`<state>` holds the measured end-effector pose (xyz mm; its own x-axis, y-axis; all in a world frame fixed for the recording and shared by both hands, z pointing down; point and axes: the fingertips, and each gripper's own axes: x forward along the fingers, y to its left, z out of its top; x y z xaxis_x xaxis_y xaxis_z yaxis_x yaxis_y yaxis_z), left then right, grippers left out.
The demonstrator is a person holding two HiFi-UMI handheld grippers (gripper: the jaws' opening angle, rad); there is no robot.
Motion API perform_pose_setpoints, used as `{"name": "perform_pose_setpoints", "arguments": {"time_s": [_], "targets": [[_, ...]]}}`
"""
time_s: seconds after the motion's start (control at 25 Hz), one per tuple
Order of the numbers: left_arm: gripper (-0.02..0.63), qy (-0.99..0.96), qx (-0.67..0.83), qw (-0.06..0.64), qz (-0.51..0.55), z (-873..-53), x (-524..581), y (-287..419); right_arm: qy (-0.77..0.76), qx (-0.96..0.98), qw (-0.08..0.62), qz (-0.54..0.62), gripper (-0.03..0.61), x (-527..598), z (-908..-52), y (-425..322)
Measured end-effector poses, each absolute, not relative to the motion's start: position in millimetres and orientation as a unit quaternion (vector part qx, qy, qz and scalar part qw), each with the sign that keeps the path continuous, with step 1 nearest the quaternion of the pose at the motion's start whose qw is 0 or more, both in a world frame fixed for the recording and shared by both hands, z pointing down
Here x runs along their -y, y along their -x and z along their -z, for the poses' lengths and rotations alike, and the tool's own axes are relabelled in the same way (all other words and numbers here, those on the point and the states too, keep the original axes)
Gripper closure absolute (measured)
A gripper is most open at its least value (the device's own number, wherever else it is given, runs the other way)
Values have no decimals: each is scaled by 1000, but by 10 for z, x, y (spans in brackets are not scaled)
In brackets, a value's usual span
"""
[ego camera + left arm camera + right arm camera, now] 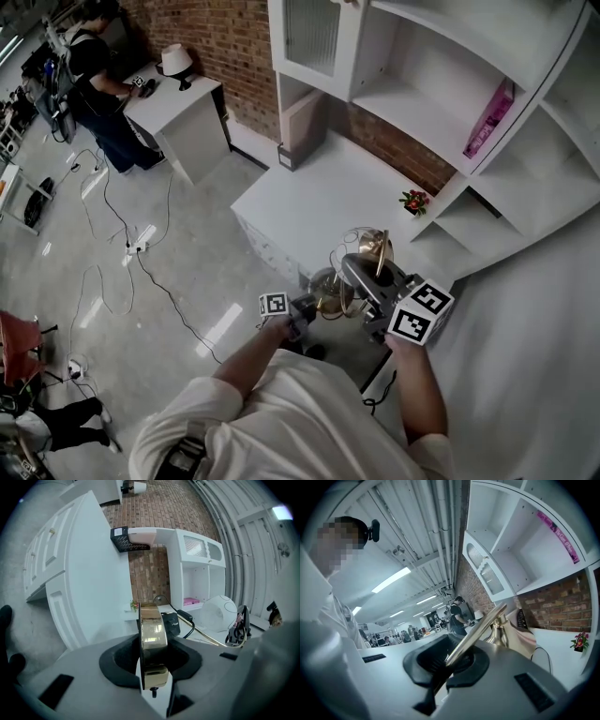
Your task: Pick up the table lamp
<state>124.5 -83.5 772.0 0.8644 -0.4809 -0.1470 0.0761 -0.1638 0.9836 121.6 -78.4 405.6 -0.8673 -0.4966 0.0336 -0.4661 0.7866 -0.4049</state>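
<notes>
My left fingers (123, 663) are clenched on the rim of the brass base (152, 630), which stands edge-on between the pads; no gap shows on either side. My right fingers (425, 660) are closed tight on the brass stem (483, 629), which runs up and away from them at a slant. The left gripper (309, 307) and the right gripper (367, 281) therefore share the table lamp (373, 249) between them. It is carried in the air in front of my chest, tilted over rather than upright, touching neither the white desk (323, 192) nor the floor (178, 281), and just off the desk's near edge. Beyond the base, the left gripper view shows a black cord (183, 617) with an inline block, and the white globe shade (218, 613) at the far end of the stem. Assessment: the base looks solid and is likely the heavy end, so the left grip bears most of the load. The polished metal is stiff but probably slippery, and the thin round stem could twist in the pads. The shade appears to be glass and fragile; I judge it no place to hold. The hanging cord could snag. The base rim and lower stem are the sound holds. On the desk's far side stands a small flower sprig (413, 201), well apart from the lamp.
</notes>
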Motion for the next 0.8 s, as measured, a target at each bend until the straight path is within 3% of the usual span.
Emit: {"name": "perform_pose_setpoints", "arguments": {"time_s": [0.8], "targets": [[482, -740, 146, 626, 199, -7649, 1048, -823, 263, -944, 35, 194, 566, 904, -3833, -719]]}}
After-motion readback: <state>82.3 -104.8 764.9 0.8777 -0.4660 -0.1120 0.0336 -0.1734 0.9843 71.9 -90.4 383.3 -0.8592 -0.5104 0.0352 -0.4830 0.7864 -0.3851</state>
